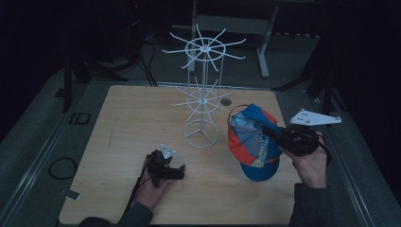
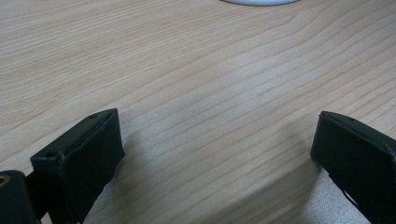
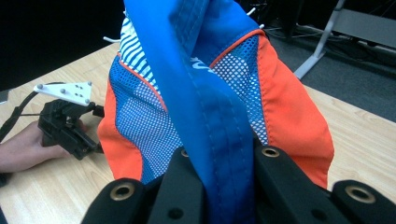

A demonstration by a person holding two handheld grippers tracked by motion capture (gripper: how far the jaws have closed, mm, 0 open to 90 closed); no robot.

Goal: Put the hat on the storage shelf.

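The cap (image 1: 253,142) is already picked up; the step in hand looks like carrying it to the white rack (image 1: 202,94) to hang it. The right gripper (image 1: 269,132) is clamped on a blue fold of the cap, which hangs off the table (image 1: 118,123) at about four o'clock from the rack's base. Next, I judge, the cap must be lifted and swung toward ten o'clock so its opening catches one of the prongs. The right hand (image 1: 309,165) comes in from five o'clock, gripper pointing left. The left gripper (image 1: 172,170) rests on the table at seven o'clock from the rack, jaws wide and empty.
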